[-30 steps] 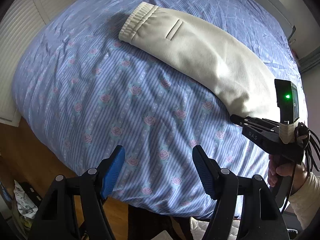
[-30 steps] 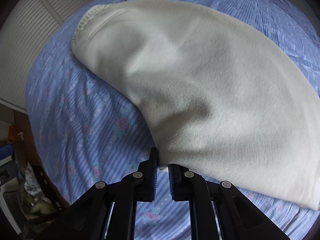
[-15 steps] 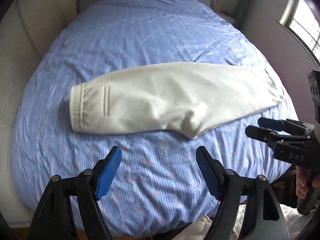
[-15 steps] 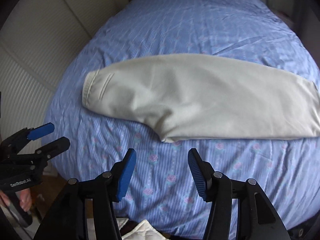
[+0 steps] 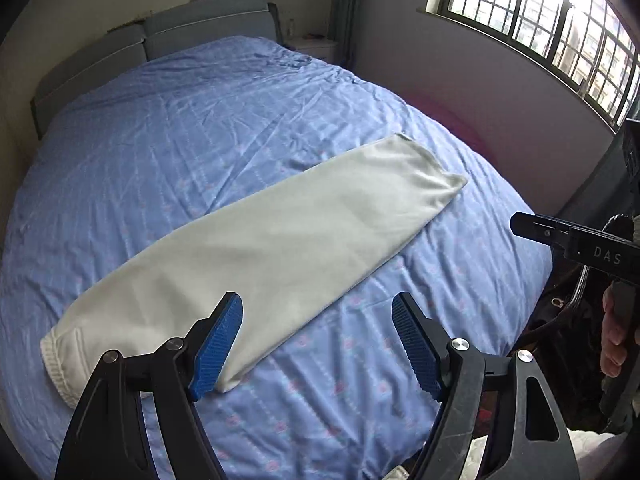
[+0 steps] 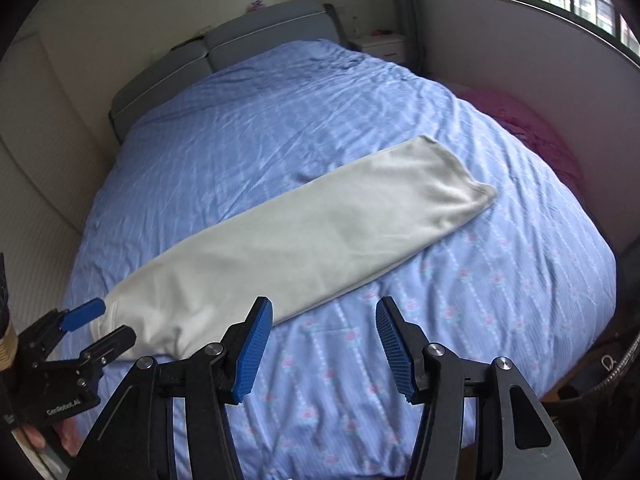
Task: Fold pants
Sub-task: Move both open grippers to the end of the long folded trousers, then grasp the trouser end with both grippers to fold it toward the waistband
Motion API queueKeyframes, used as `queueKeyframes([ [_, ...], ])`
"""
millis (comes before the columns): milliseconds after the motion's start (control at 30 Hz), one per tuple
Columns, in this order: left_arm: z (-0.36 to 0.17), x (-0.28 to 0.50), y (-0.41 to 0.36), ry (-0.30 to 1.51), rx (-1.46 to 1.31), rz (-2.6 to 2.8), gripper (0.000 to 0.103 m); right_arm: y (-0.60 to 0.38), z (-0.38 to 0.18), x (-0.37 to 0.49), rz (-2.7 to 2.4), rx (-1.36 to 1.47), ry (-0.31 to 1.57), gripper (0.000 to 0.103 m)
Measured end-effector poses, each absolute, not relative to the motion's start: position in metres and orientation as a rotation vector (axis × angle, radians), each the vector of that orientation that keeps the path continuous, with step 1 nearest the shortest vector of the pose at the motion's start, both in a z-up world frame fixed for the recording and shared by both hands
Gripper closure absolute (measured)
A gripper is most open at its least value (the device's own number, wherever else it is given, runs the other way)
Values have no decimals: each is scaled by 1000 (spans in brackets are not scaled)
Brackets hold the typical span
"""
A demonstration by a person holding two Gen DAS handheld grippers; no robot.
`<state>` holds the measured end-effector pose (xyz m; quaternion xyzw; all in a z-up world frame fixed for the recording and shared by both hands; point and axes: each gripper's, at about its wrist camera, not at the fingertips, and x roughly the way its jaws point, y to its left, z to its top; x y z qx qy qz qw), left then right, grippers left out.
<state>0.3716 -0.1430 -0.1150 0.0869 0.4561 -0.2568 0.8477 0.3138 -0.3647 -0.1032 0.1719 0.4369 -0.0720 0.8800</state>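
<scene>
So a second ago the right gripper (image 6: pixel 324 344) was pinched shut right at the edge of the cream pants (image 5: pixel 256 248); now its jaws have just been opening and stand moderately apart with nothing between them, and both cameras have pulled back so the whole bed (image 5: pixel 208 120) shows. The left gripper (image 5: pixel 316 344) has spread a bit more too, wide and empty; the pants lie flat on the blue floral sheet near the foot, folded lengthwise into one long strip. Long axis runs diagonally; waistband at the near left, cuffs pointing far right toward the window (image 5: pixel 540 12) side.
</scene>
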Motion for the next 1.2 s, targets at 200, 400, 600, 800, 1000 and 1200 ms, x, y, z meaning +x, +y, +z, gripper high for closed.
queueKeyframes([
  [200,-123,393,-251,990,180,-469,25,-498,-126,330,-158,451,894,48],
  [400,-130,429,-339,1024,188,-397,26,-605,-164,368,-125,534,940,48],
  [600,-130,487,-412,999,353,-498,26,-660,-203,403,-164,663,962,48],
  [800,-163,581,-482,1018,454,-607,26,-683,-250,432,-192,803,969,48],
  [1000,-221,669,-539,1081,520,-706,26,-692,-304,446,-292,982,959,48],
  [1200,-278,724,-576,1189,538,-814,37,-691,-342,452,-389,1113,937,48],
])
